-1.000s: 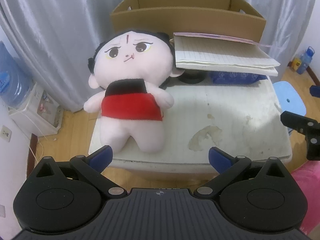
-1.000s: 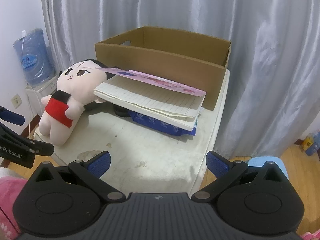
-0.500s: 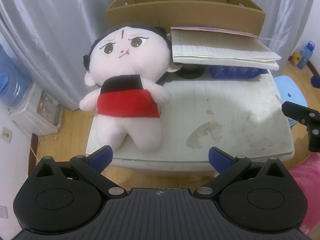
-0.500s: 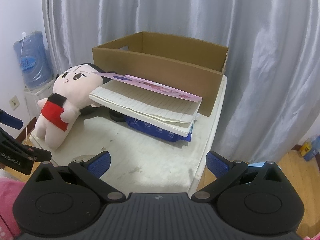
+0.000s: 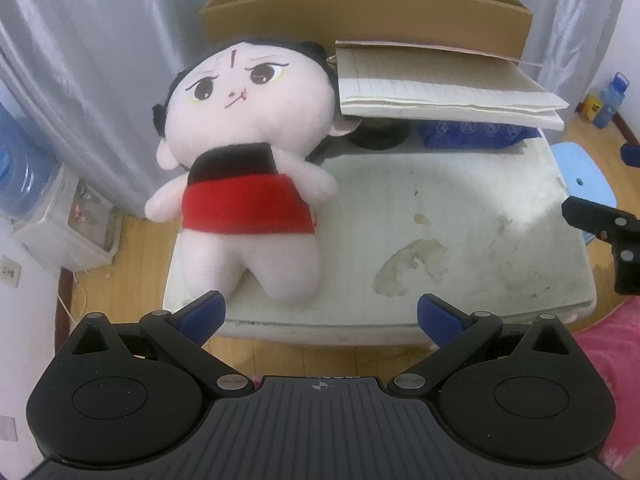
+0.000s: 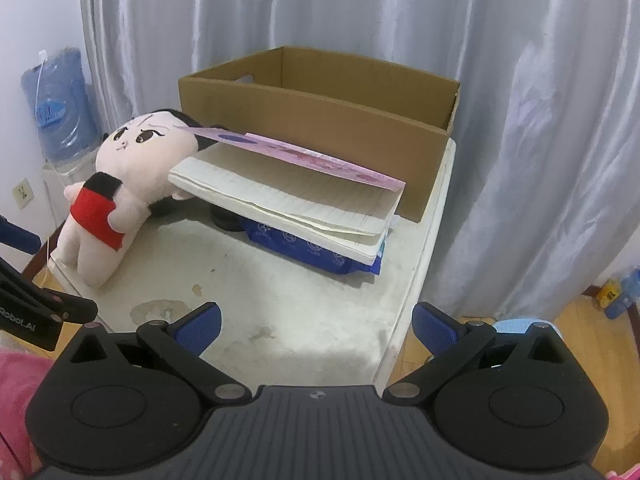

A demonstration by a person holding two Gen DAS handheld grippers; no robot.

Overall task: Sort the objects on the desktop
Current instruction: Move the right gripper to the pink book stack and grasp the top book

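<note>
A pink plush doll (image 5: 244,184) (image 6: 116,200) in a red top lies face up on the left of the white table (image 5: 480,240) (image 6: 320,312). An open lined notebook (image 5: 440,84) (image 6: 296,196) with a pink cover rests on a blue packet (image 5: 476,134) (image 6: 320,252) and a black round object (image 5: 378,136). Behind them stands an open cardboard box (image 5: 368,12) (image 6: 320,120). My left gripper (image 5: 320,314) hangs open over the table's near edge, just below the doll's legs. At the front right corner my right gripper (image 6: 316,326) is open and holds nothing.
Grey curtains hang behind the table. A blue water jug (image 6: 56,108) on a white dispenser (image 5: 60,224) stands at the left. A light blue stool (image 5: 588,176) and small bottles (image 5: 608,100) sit on the wooden floor to the right. Pink fabric (image 5: 616,360) lies near me.
My left gripper has risen and tilted down, so the doll and table sit lower and closer. The right gripper has pulled back and up a little. Nothing on the table moved.
</note>
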